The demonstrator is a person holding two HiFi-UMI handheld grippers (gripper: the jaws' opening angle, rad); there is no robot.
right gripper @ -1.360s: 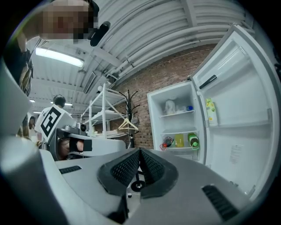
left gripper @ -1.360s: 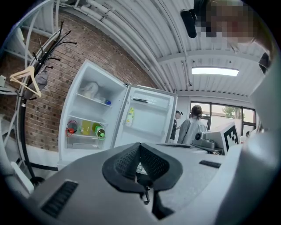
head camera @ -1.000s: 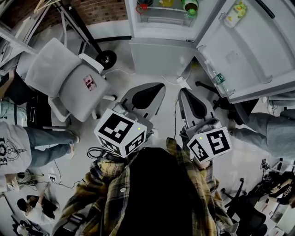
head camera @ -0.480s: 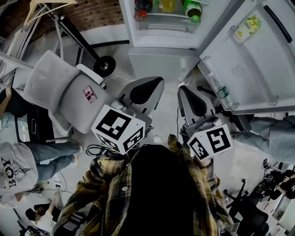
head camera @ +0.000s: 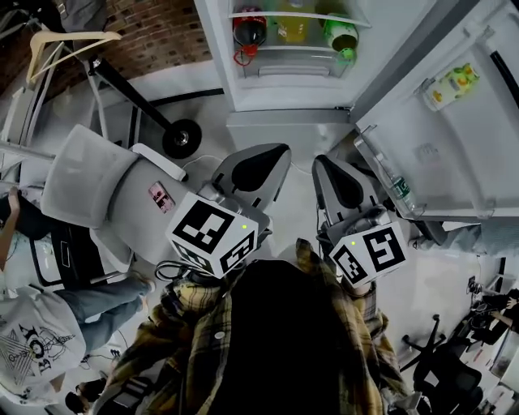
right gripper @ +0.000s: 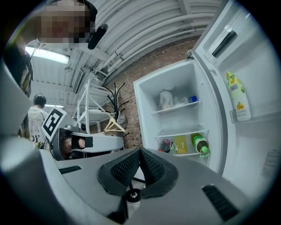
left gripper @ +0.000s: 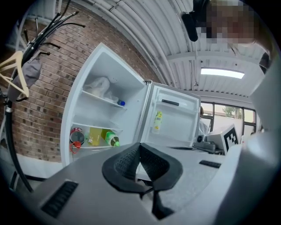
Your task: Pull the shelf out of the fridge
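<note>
A grey office chair (head camera: 97, 182) stands left of the open fridge (head camera: 217, 57), out in front of it. The left tongs (head camera: 274, 156), closed tight and holding nothing, point at the fridge from well short of it. Inside the fridge, the lower shelf (right gripper: 184, 154) carries a cola bottle (head camera: 248, 28), a yellow bottle (head camera: 296, 24) and a green bottle (head camera: 340, 34). The right tongs (head camera: 323, 164), also closed and empty, face the fridge. The fridge door (head camera: 454, 121) stands open at the right.

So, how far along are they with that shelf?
Done: the fridge door stands open. In hand: nothing; the left hand-held gripper and right hand-held gripper are shut, empty, short of the fridge. Left: reach the shelf, which sits inside under bottles, grip it, pull it out.
</note>
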